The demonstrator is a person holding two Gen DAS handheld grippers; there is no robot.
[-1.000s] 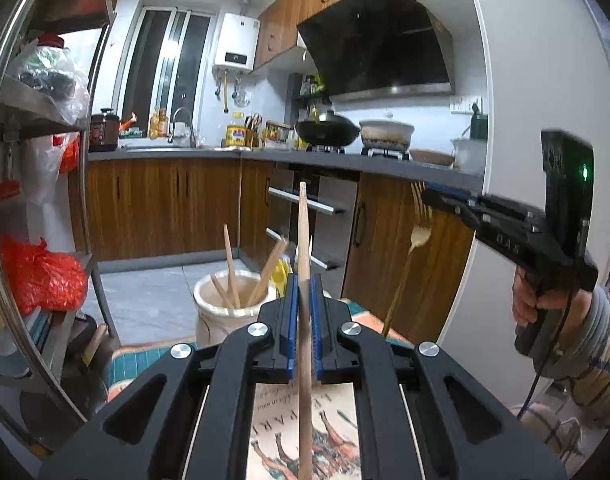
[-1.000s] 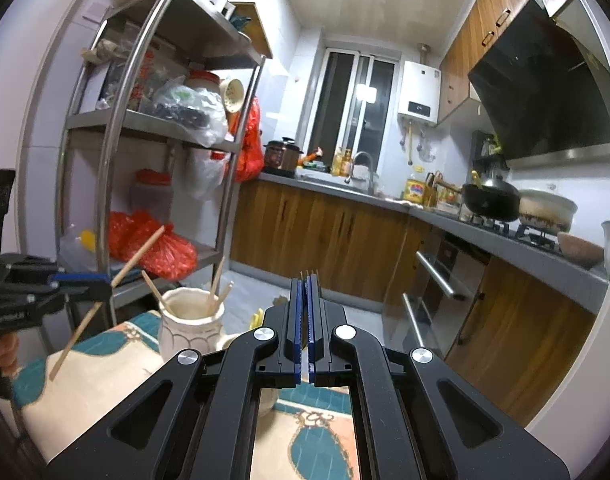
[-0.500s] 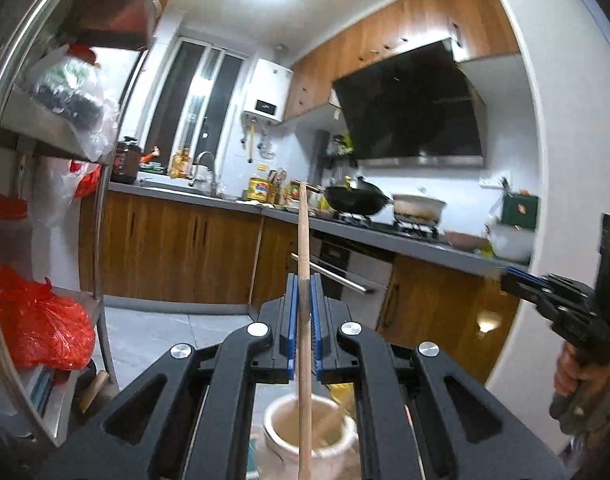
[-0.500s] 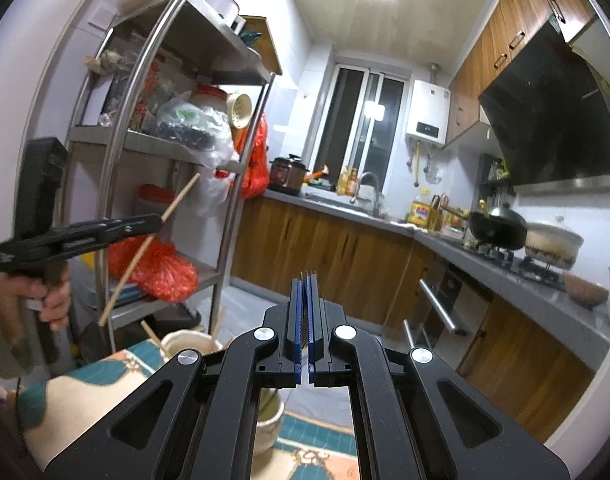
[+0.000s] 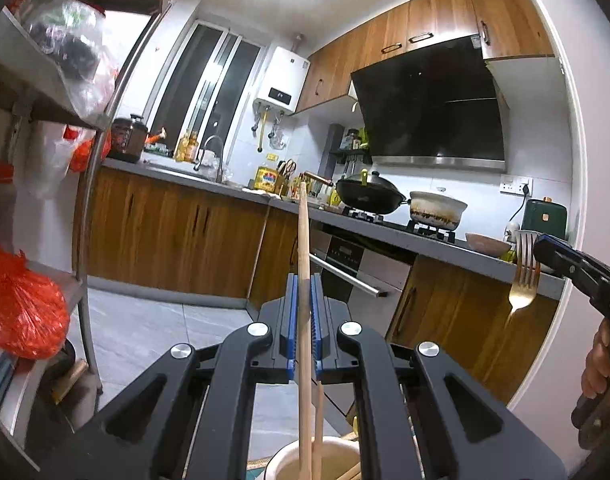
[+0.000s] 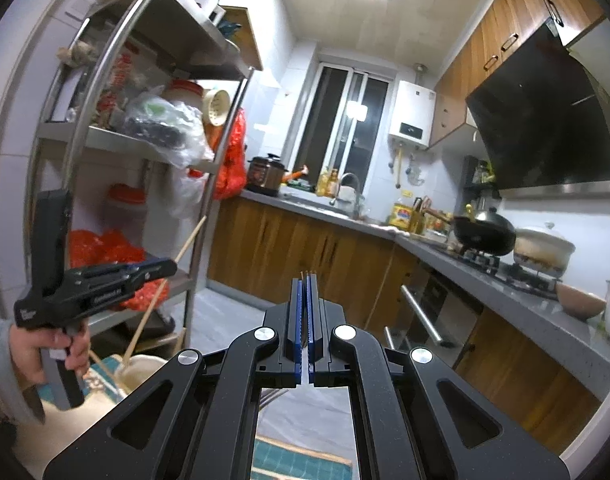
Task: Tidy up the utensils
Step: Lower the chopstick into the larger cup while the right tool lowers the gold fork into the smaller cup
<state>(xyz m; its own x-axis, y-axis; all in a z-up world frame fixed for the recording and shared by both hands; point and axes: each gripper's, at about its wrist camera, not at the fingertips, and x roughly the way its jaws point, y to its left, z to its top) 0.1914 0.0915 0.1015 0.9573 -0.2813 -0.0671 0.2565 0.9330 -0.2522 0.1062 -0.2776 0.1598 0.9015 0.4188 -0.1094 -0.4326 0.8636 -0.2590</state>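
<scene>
Each camera sits just behind my claw, looking level along its fingers into the kitchen. Both views share the stove (image 5: pixel 385 216) counter, window (image 6: pixel 345 120) and, low and close, the crock (image 5: pixel 325 460).

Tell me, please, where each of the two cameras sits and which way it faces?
Left wrist: on the left gripper, facing roughly level toward the stove counter; its jaws clamp a wooden chopstick above the ceramic holder; the right gripper with the fork and a hand show.
Right wrist: on the right gripper, facing the window and metal rack; the left gripper and its hand show.
Shared: wok, holder.
</scene>
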